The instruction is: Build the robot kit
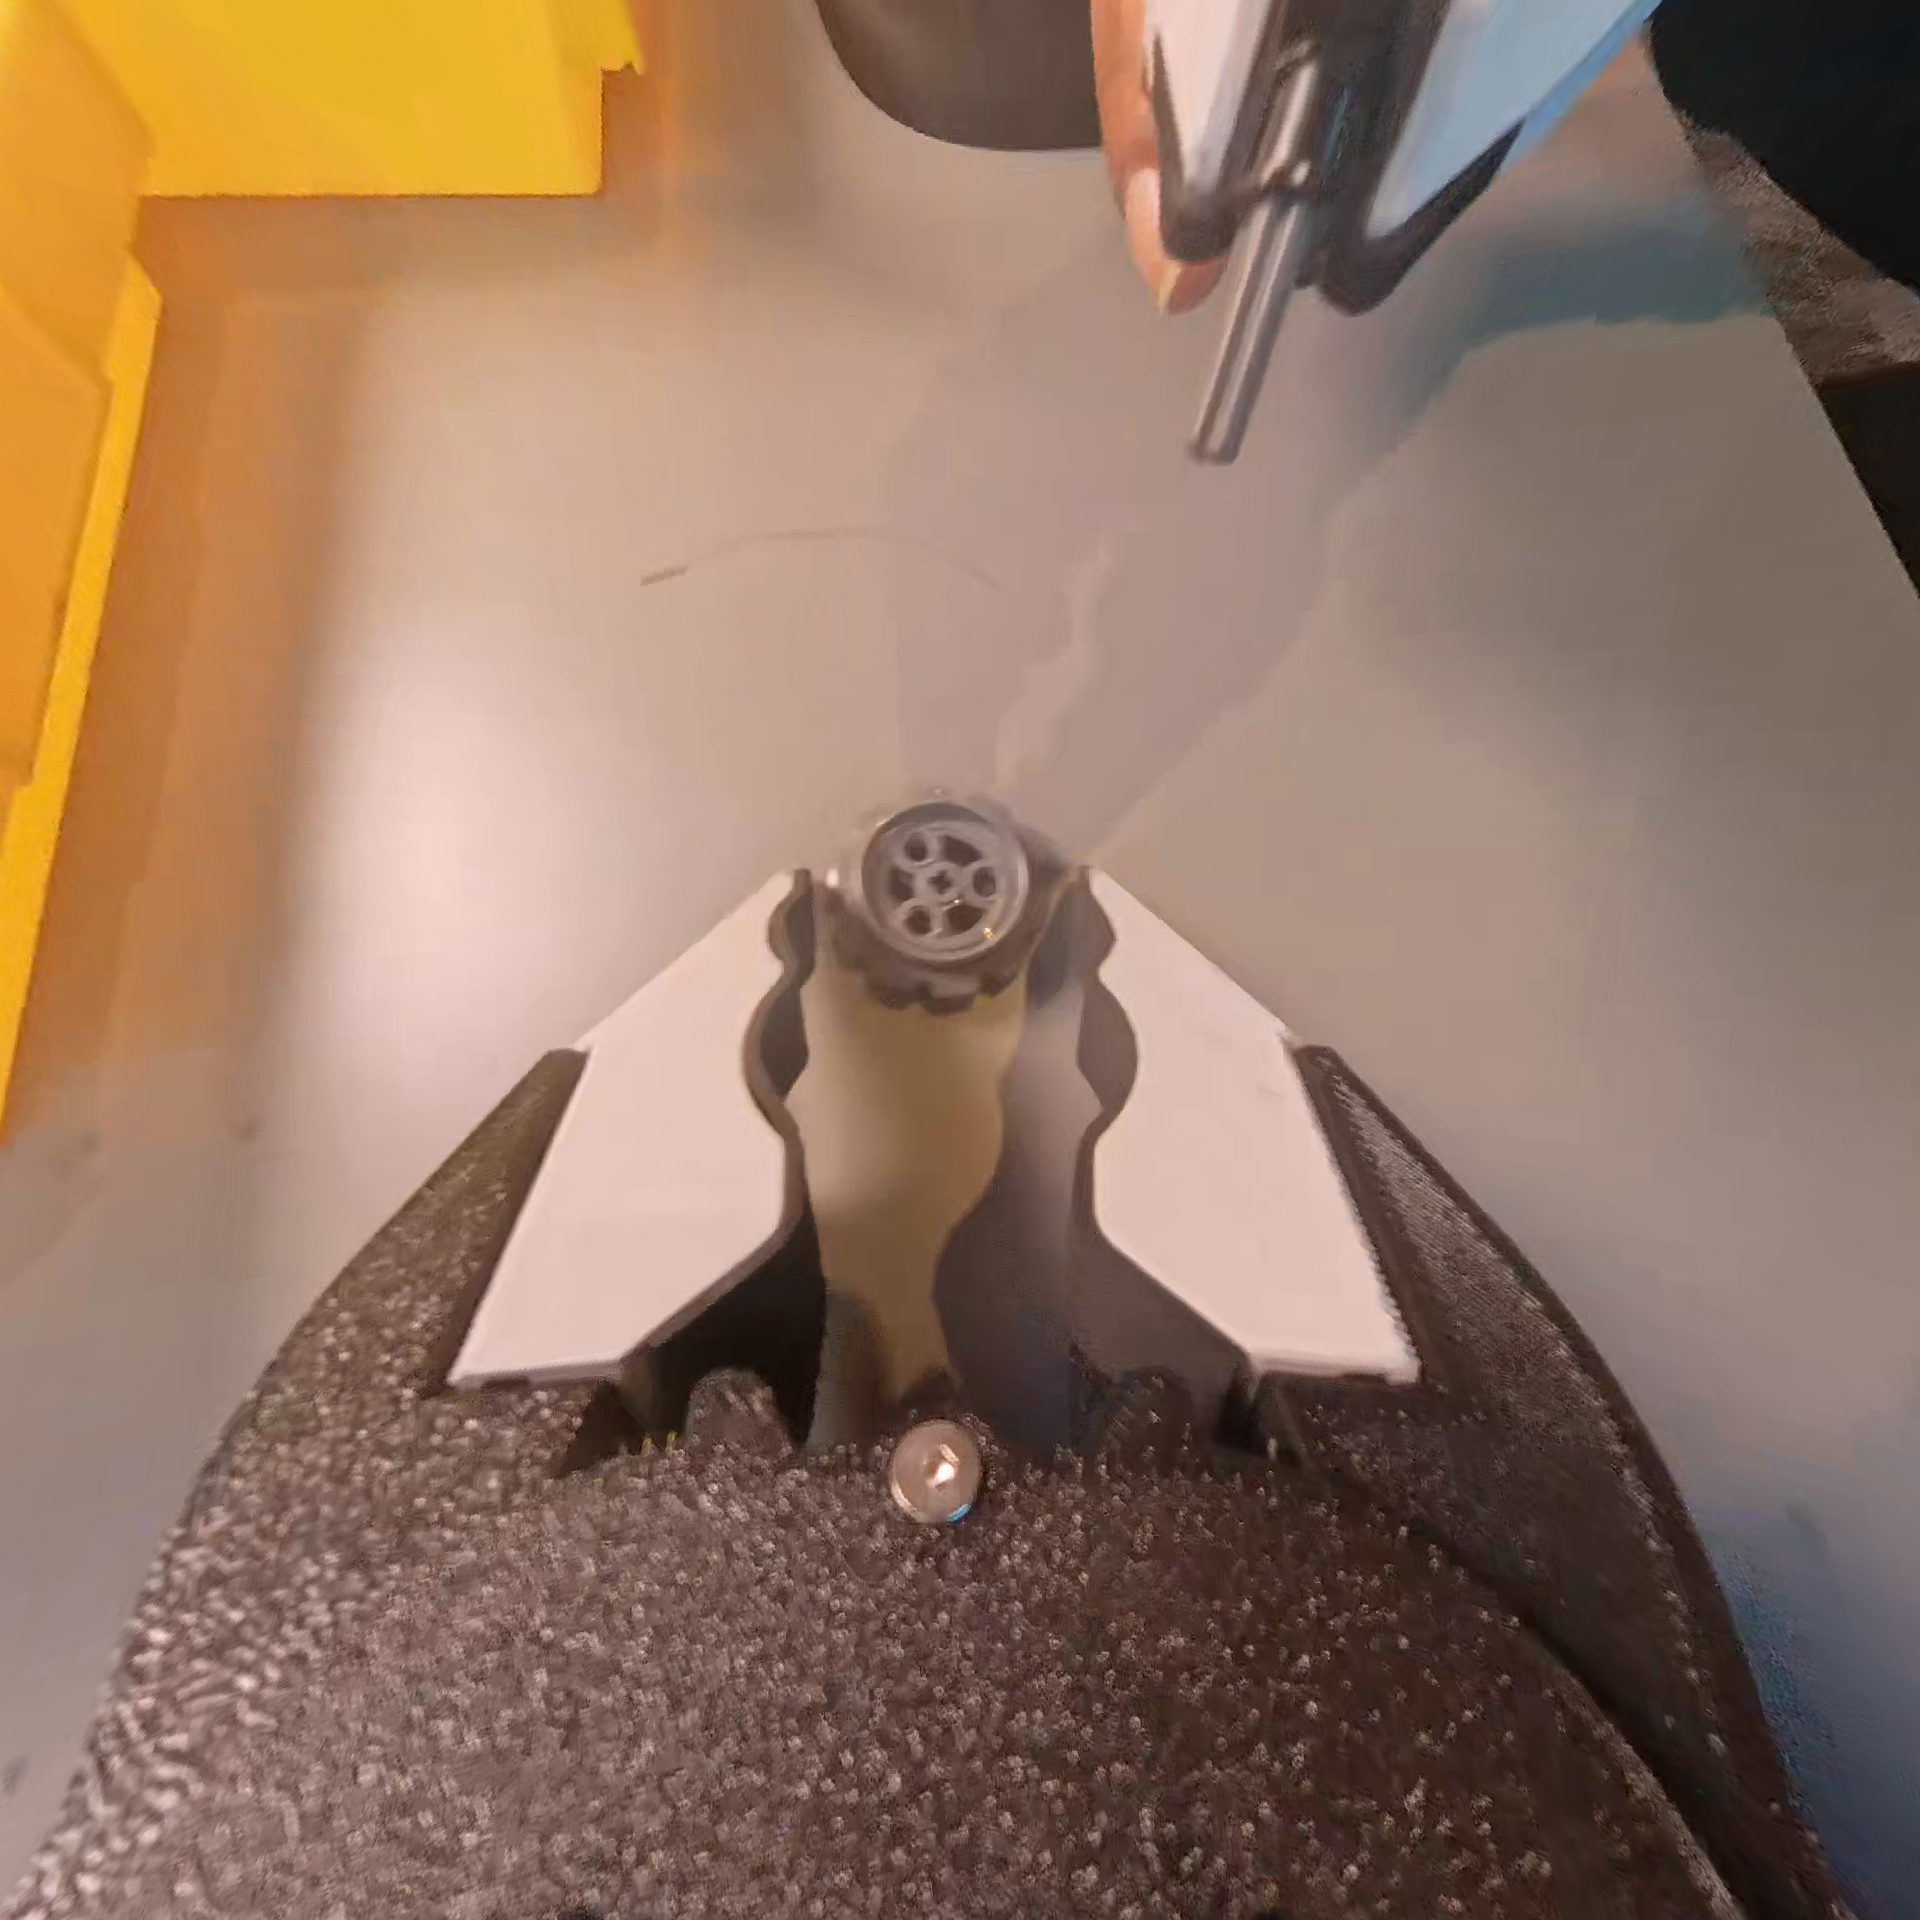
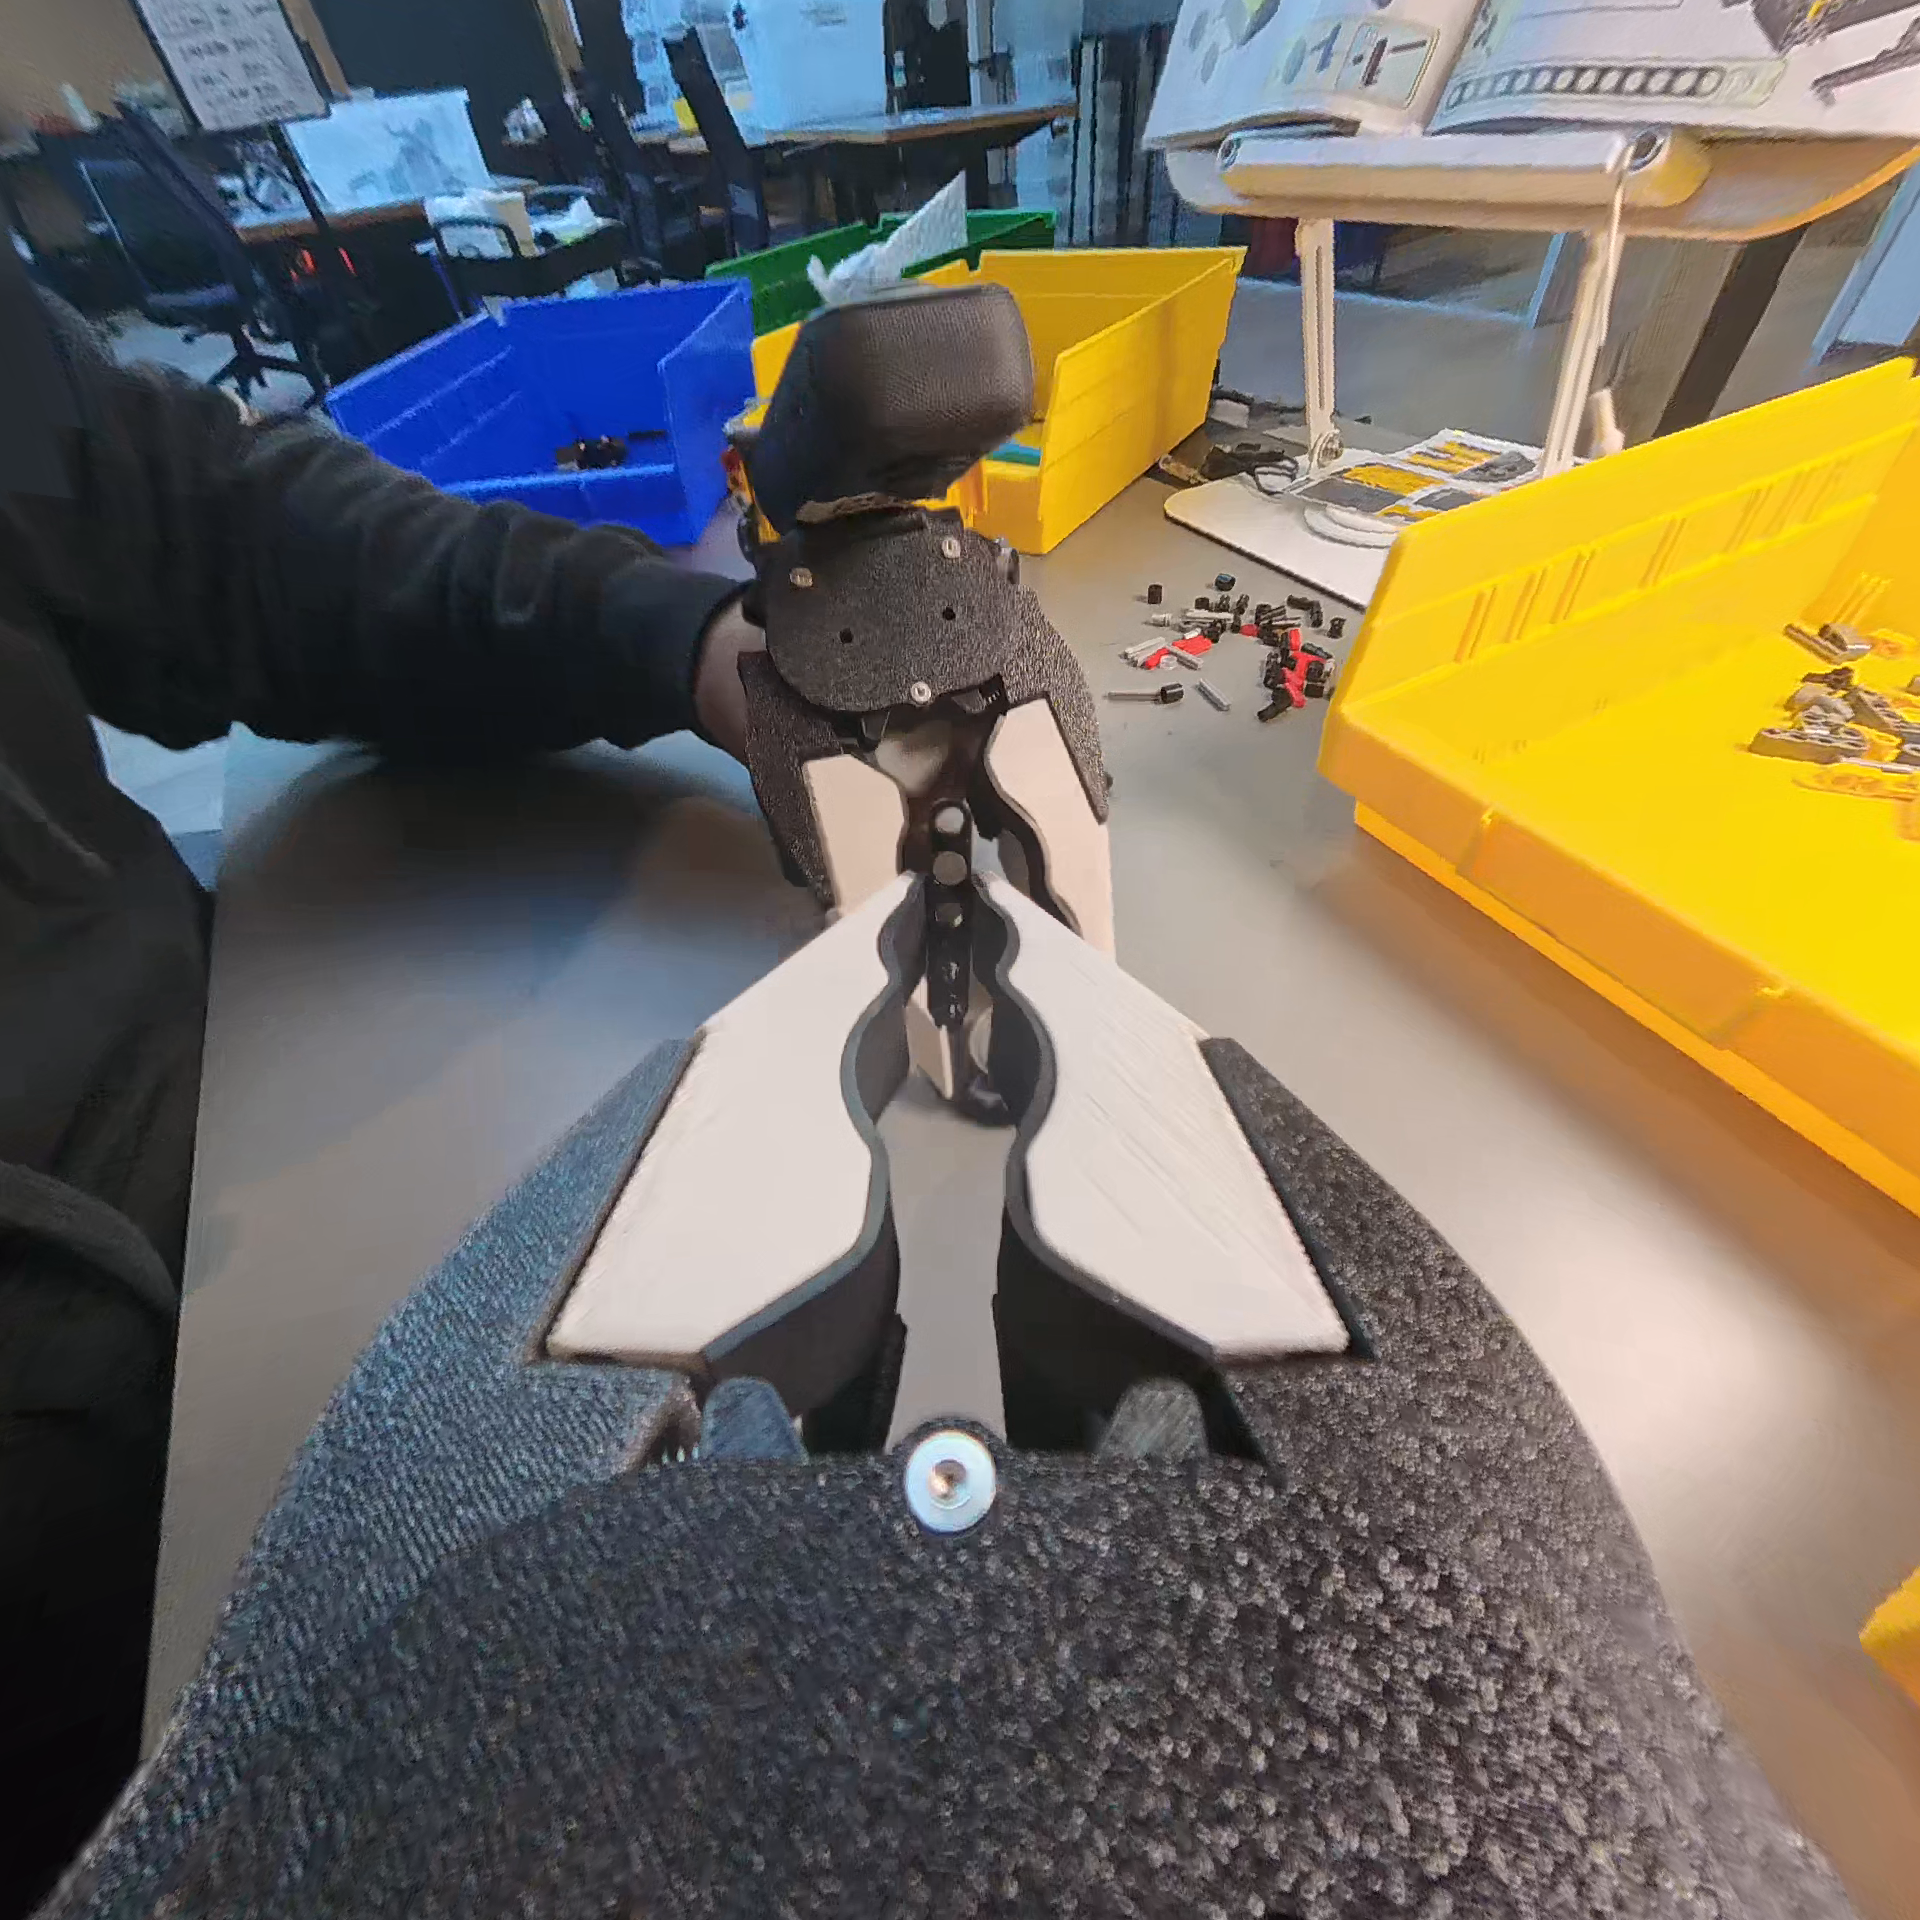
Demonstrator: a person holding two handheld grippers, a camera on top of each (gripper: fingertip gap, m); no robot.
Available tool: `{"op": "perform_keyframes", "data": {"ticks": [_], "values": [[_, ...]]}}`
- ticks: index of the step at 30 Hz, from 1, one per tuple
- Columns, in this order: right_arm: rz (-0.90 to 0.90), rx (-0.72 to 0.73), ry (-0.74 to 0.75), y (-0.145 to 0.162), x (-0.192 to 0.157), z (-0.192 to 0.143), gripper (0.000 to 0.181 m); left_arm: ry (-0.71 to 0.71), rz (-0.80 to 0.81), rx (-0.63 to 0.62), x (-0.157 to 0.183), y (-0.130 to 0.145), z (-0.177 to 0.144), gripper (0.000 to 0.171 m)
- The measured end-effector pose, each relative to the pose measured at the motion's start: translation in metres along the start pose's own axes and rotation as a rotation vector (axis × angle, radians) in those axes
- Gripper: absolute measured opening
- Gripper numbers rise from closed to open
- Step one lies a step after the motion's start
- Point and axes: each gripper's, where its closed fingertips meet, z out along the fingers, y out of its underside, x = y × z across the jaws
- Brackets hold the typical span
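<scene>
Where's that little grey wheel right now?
In the left wrist view, the small wheel sits pinched at the left gripper fingertips, above the grey table.

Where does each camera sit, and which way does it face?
Left wrist view: on the left gripper, looking down at the grey table; own fingers pinch a small wheel.
Right wrist view: on the right gripper, holding a dark rod, facing across the table to a yellow bin; a black sleeve shows.
Shared: the table and both grippers.

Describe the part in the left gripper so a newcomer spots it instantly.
Start at the grey table, then find the left gripper above it. Pinched at its fingertips is a small wheel: grey hub with round holes, black knobby tyre, unlike the plain dark rod nearby.
</scene>
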Motion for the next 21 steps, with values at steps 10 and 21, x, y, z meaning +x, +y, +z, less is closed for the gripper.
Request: {"op": "perform_keyframes", "data": {"ticks": [10,21], "values": [[-0.149,-0.211,-0.252,0.032,-0.061,0.047,0.007,-0.034,0.012,-0.065,0.071,0.058,-0.063,0.039],[-0.153,-0.426,-0.317,0.049,-0.103,0.102,0.007,-0.089,-0.359,0.028,0.105,0.079,-0.103,0.042]]}}
